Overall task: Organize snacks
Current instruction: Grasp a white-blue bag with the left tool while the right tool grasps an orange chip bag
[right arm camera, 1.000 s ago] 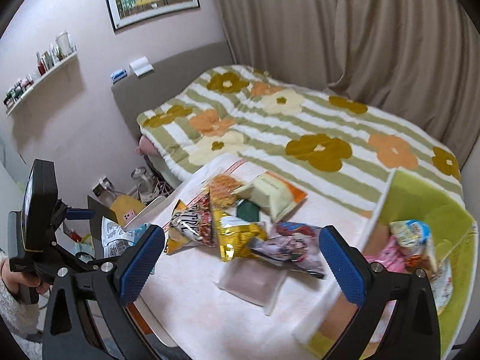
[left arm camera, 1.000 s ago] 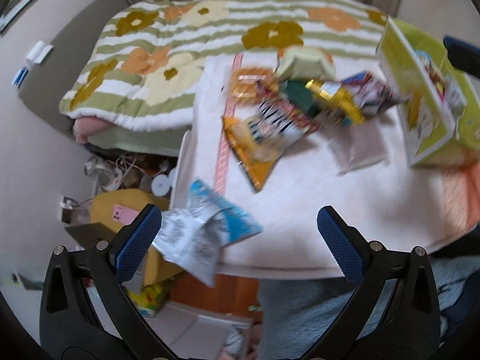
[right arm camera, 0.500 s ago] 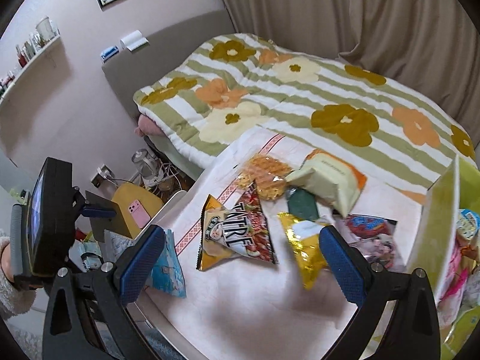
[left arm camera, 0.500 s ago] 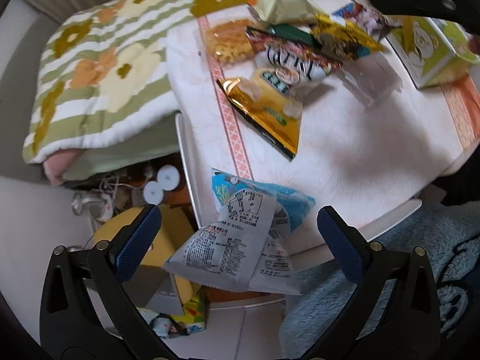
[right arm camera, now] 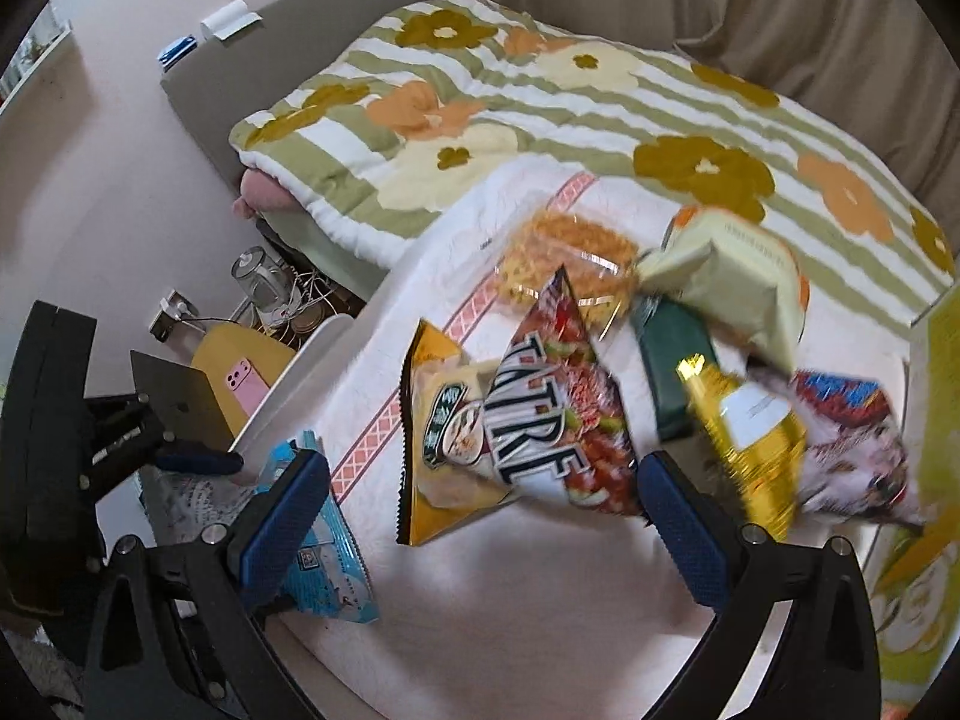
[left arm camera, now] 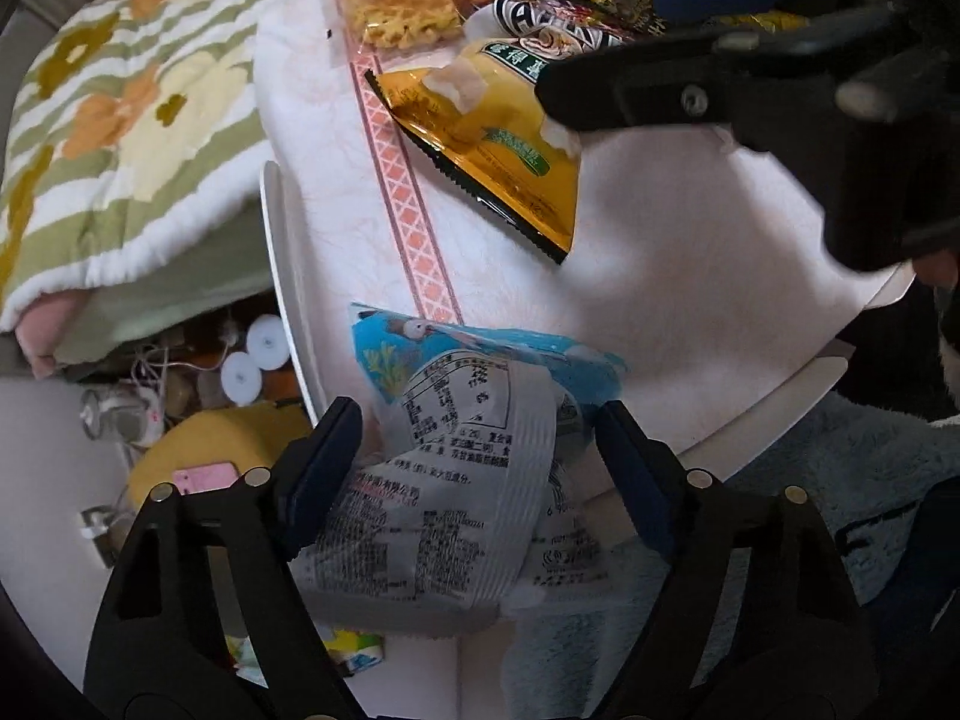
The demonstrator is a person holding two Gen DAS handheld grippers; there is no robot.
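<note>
Left gripper [left arm camera: 480,462] has dropped over blue-and-white crinkled plastic snack packet [left arm camera: 462,450] at tabletop [left arm camera: 690,252] edge; fingers just been closing, straddling packet, contact unclear. Right gripper [right arm camera: 480,516] fingers wide, empty. Step: grasping packet. Next: pinch firmly, lift.

We see the scene through 2 fisheye wrist views. Our left one looks straight down, close over the worktop [left arm camera: 690,228] edge and a blue snack packet [left arm camera: 480,372]. Our right one tilts down from farther back. Both share that packet [right arm camera: 324,546], the orange chip bag [left arm camera: 498,138] [right arm camera: 438,420], and the floral bed [left arm camera: 120,120] [right arm camera: 540,96].
</note>
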